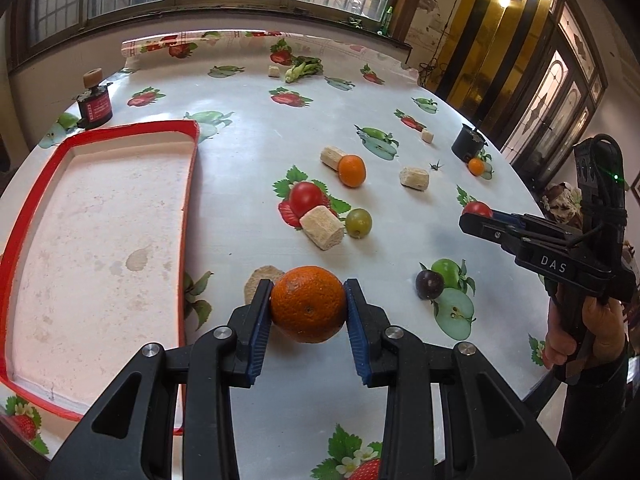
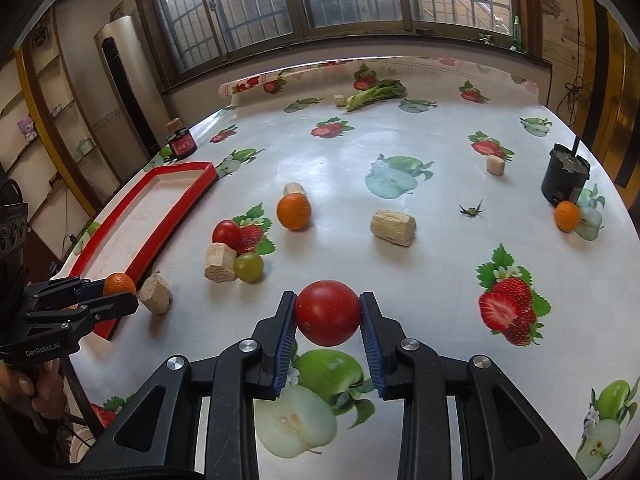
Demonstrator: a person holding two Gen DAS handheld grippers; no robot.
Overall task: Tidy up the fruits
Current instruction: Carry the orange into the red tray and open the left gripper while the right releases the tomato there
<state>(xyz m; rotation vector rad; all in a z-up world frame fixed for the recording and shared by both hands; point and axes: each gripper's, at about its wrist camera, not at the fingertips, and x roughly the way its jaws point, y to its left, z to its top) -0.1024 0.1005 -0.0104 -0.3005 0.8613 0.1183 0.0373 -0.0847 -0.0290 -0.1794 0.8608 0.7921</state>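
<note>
The red-rimmed tray (image 1: 100,240) lies open and bare inside, with only a cork block (image 2: 156,294) just beside its near corner on the way in. Mid-tabletop (image 2: 360,152) is cluttered: a tomato (image 1: 306,198), a cork piece (image 1: 322,227) and a green grape (image 1: 359,222) sit bunched together, with an orange (image 1: 352,170) and a further cork (image 1: 414,178) behind. Beyond these a broad bare stretch runs to the leafy greens (image 2: 374,94), while a black pot (image 2: 564,180) and a small orange (image 2: 567,216) crowd the right edge.
</note>
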